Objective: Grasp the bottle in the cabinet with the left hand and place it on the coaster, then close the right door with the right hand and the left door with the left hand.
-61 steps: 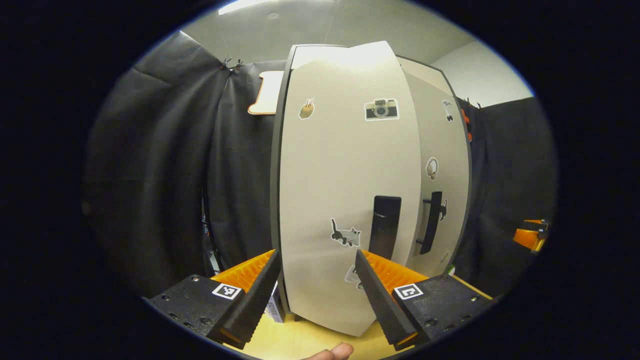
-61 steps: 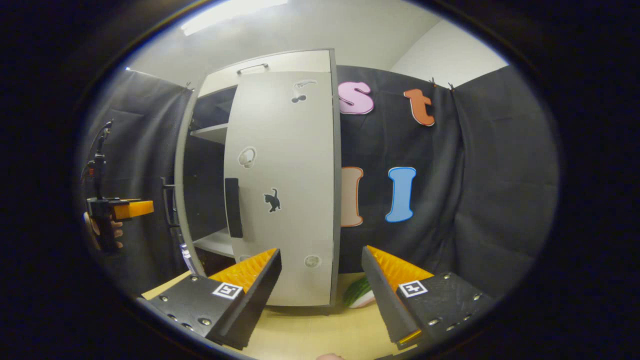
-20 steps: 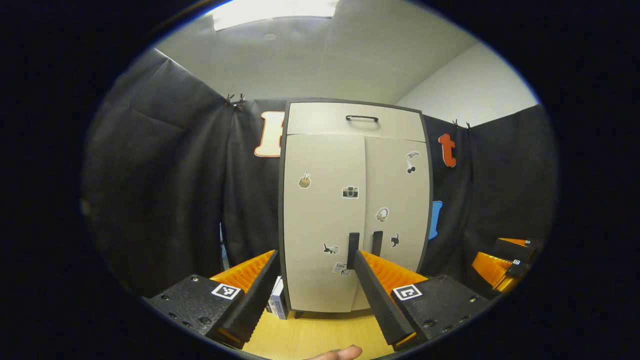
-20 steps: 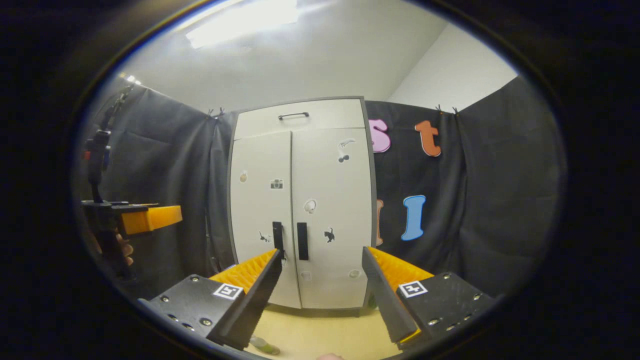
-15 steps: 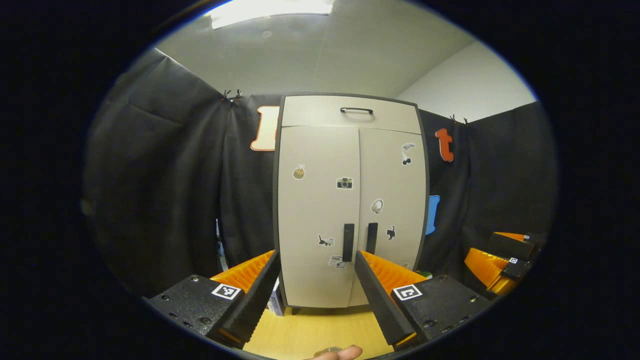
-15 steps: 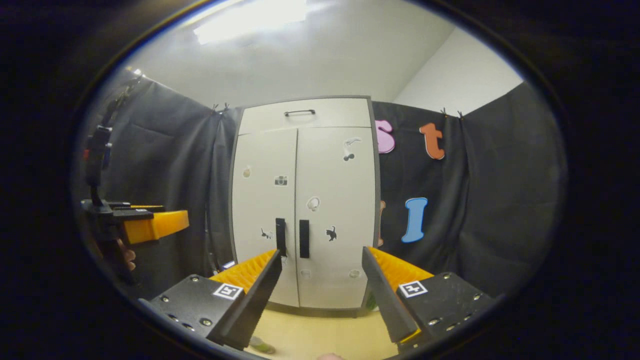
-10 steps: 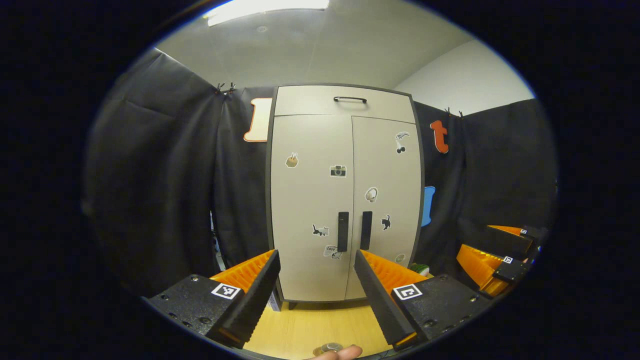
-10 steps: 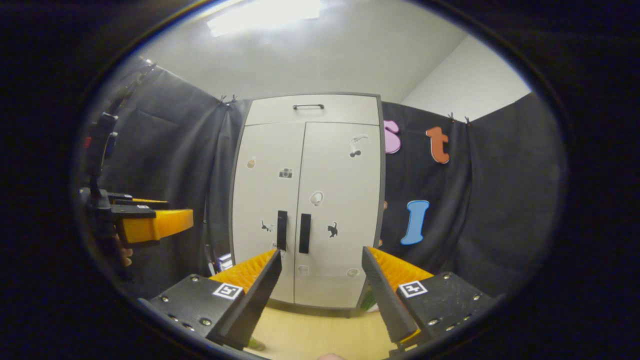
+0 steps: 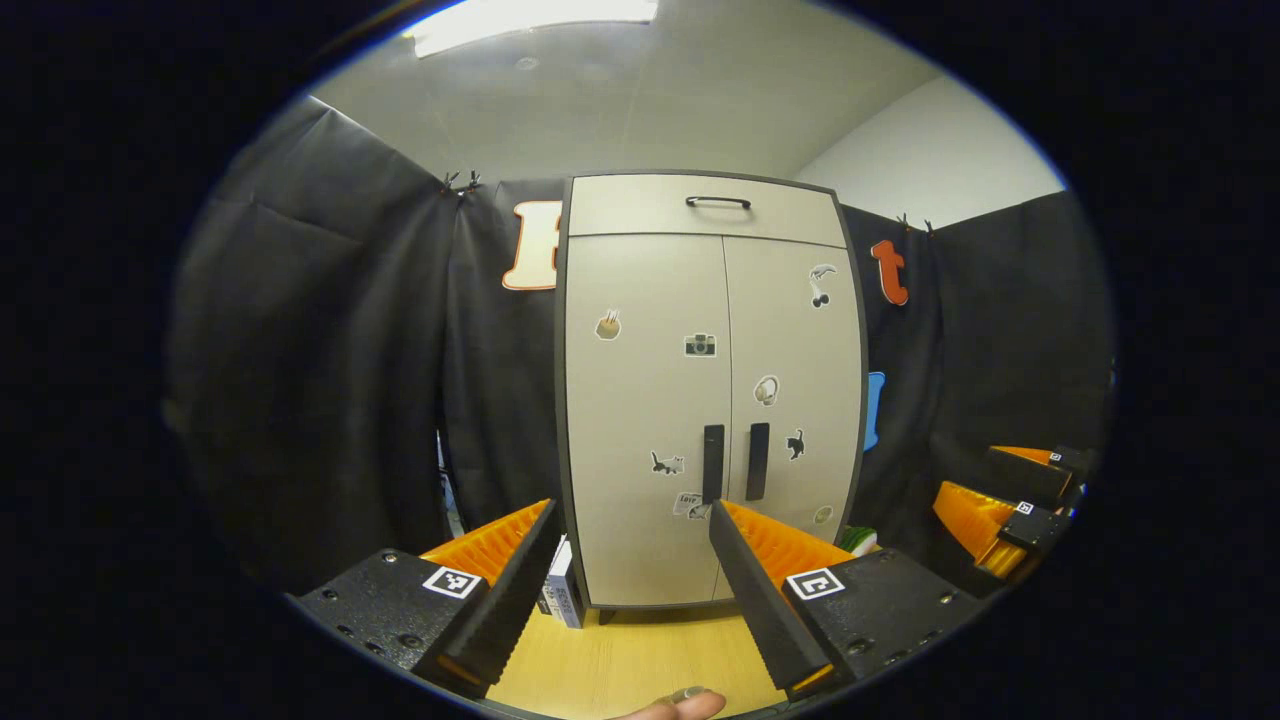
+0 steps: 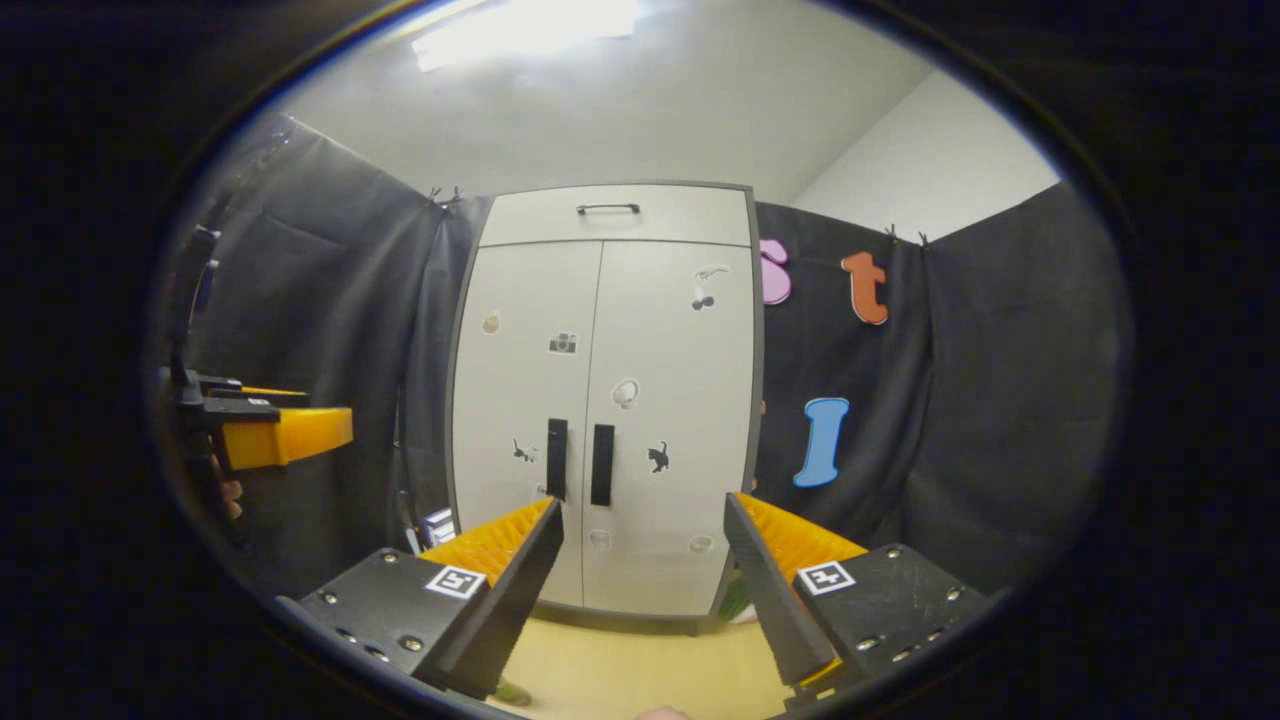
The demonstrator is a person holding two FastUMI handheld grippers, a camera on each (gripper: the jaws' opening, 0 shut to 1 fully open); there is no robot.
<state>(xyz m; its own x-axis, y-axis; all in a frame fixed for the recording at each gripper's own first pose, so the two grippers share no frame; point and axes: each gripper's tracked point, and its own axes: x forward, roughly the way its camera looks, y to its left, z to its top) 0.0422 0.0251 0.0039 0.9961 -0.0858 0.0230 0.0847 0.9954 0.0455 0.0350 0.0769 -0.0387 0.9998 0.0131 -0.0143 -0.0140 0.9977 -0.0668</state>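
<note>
Both cabinet [image 9: 710, 400] doors now shut, I've pulled back; left gripper [image 9: 632, 590] & right gripper [image 10: 643, 590] wide open, empty — task looks done.

- The left gripper view looks level and forward at the cabinet [image 9: 710, 400] front from a short way back, over the table [image 9: 640, 660].
- The right gripper view faces the same cabinet [image 10: 600, 420] from a similar distance, seen slightly from the right.
- Both views share the cabinet front and the table's back edge.
</note>
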